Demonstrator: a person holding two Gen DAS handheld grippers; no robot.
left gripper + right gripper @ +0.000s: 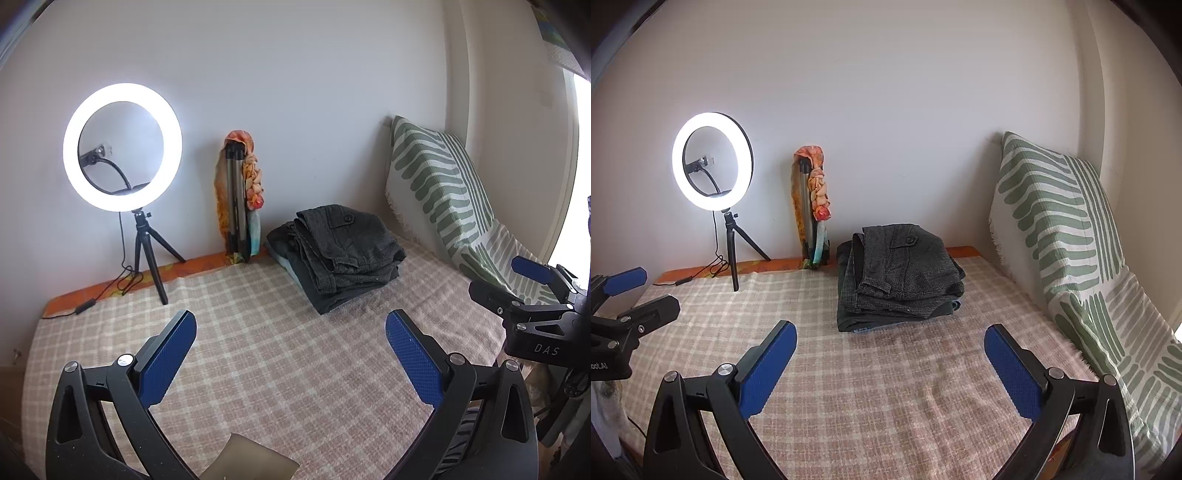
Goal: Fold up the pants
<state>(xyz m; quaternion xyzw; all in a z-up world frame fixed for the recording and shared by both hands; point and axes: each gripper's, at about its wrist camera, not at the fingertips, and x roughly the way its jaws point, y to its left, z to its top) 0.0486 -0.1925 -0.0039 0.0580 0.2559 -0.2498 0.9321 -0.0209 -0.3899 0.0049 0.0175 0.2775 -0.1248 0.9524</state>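
Blue-padded fingers frame both views, and I read each tool as spread wide with nothing between the pads: my left gripper [291,332] and my right gripper [890,341] both hover over the pink checked blanket [258,369], well short of the clothes. At the far end, near the wall, sits a stack of folded pants [899,280], the top pair a dark grey tweed-like weave with a buttoned pocket flap [907,240] facing up, darker pairs beneath it. I judge the top pair to be fairly thick, soft and limp, not slippery, heavy enough to sag and slide off the pile if lifted from one point. If it needs taking, I would pinch the folded edge nearest me with both tools spaced apart, catching all layers. A lit ring light [122,147] and a striped pillow [1060,221] flank the stack.
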